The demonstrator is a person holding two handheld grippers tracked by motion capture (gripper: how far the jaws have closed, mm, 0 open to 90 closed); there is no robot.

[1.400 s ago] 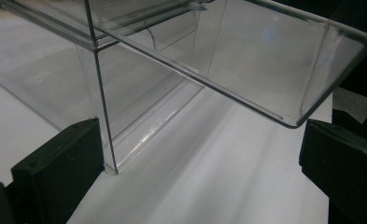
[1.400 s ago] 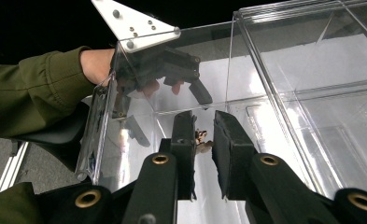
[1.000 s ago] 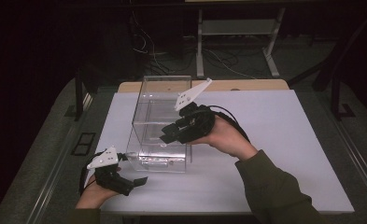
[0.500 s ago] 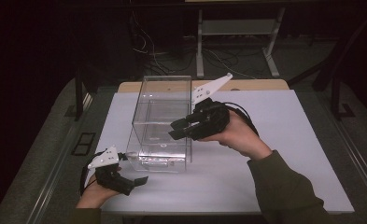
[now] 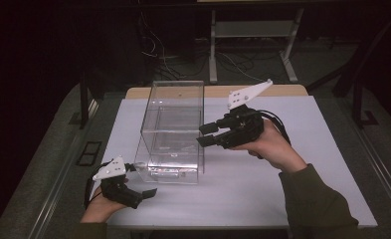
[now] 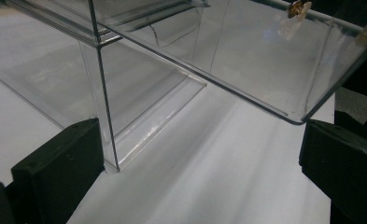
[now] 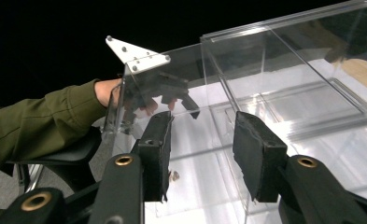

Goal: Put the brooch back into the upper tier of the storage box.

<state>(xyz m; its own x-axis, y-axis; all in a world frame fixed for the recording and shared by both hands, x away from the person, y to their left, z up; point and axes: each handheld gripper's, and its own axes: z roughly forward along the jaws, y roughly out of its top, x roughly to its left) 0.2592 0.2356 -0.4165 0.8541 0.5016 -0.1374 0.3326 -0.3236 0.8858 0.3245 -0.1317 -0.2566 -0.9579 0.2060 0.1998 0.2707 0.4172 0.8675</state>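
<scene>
1. Right gripper (image 5: 202, 134), held level at the right wall of the clear acrylic box (image 5: 175, 107), has just been opening its jaws; they stand partly apart with nothing clamped, and in the right gripper view the wall edge runs close in front of them. The box stands near the middle of the white table sheet (image 5: 292, 174). The biggest risk, as I judge it, is that a jaw tip catches that wall as the hand travels sideways and shoves or tips the light, tall box.

2. Left gripper (image 5: 141, 179) sits low at the box's near left corner with its jaws spread wide and empty; in the left gripper view the corner post rises just beside one jaw and the hinged front panel (image 6: 246, 56) hangs tilted above the gap. If this gripper closes off-centre, it may pinch only the thin corner edge and skid off the slick plastic.

3. With the panel hanging part-open and unsupported, a bump from either side may let it swing or drop shut, possibly onto a jaw.

4. Smaller still: the transparent walls make edges hard to judge, so either gripper could misread depth and scrape the surface.
</scene>
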